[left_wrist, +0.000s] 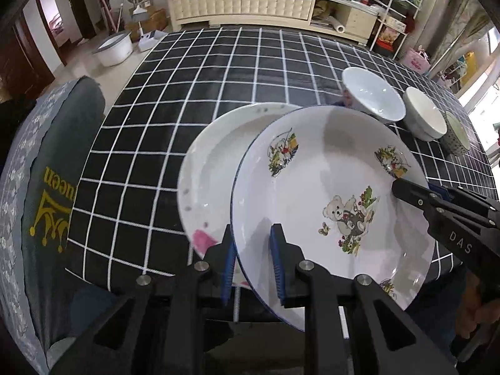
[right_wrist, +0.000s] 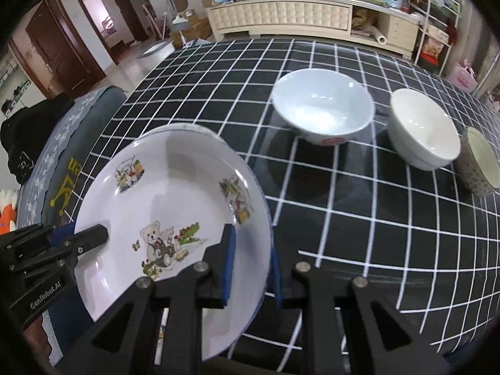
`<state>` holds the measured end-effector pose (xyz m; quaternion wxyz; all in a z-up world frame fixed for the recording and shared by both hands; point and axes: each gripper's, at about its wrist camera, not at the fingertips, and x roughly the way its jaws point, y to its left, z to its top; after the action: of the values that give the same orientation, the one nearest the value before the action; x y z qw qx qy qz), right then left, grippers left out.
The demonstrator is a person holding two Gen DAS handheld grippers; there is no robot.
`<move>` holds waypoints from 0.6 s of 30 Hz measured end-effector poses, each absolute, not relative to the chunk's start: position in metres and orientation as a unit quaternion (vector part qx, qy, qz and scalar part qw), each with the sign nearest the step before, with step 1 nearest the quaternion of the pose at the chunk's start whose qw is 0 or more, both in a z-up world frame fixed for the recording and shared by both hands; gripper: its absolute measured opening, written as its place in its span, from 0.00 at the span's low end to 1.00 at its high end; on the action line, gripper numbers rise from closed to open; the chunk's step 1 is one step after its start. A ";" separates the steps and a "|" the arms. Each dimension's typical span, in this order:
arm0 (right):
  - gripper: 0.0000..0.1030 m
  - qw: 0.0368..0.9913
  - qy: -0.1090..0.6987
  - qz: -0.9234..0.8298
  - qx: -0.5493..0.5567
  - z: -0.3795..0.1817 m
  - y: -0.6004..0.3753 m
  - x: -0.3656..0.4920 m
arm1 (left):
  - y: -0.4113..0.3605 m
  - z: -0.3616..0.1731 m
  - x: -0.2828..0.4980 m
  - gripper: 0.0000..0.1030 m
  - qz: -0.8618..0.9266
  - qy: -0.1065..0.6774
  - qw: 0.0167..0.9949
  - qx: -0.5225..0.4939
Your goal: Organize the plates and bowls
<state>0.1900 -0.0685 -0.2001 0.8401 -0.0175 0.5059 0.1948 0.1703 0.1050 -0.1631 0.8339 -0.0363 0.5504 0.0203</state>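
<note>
A white plate with bear pictures point(left_wrist: 328, 187) point(right_wrist: 168, 206) is held tilted above the table by both grippers. My left gripper point(left_wrist: 251, 259) is shut on its near-left rim. My right gripper point(right_wrist: 250, 265) is shut on its right rim; it shows in the left wrist view point(left_wrist: 406, 192) too. Under it lies a second white plate with pink marks point(left_wrist: 215, 162) on the table. Three bowls stand in a row: a large white bowl point(right_wrist: 322, 106) point(left_wrist: 372, 97), a cream bowl point(right_wrist: 422, 128) point(left_wrist: 425, 112) and a small patterned bowl point(right_wrist: 481, 162) point(left_wrist: 457, 132).
The table has a black cloth with white grid lines point(left_wrist: 203, 72) point(right_wrist: 375, 218). A grey cushioned chair point(left_wrist: 40, 172) stands at the table's left edge. A cabinet point(left_wrist: 243, 6) and cluttered shelves stand behind the table.
</note>
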 end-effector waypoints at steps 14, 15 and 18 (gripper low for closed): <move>0.24 0.830 0.517 0.200 -0.058 -0.206 -0.036 0.195 | 0.136 -0.179 0.173 0.19 0.035 0.559 0.826 -0.065; 0.24 0.829 0.518 0.200 -0.059 -0.206 -0.035 0.196 | 0.138 -0.180 0.174 0.19 0.035 0.559 0.826 -0.066; 0.24 0.830 0.519 0.195 -0.062 -0.206 -0.034 0.199 | 0.142 -0.179 0.177 0.19 0.033 0.557 0.827 -0.068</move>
<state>0.1986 -0.0337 -0.2063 0.8300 -0.0618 0.5189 0.1951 0.1766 0.1421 -0.1791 0.8268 -0.0676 0.5575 0.0333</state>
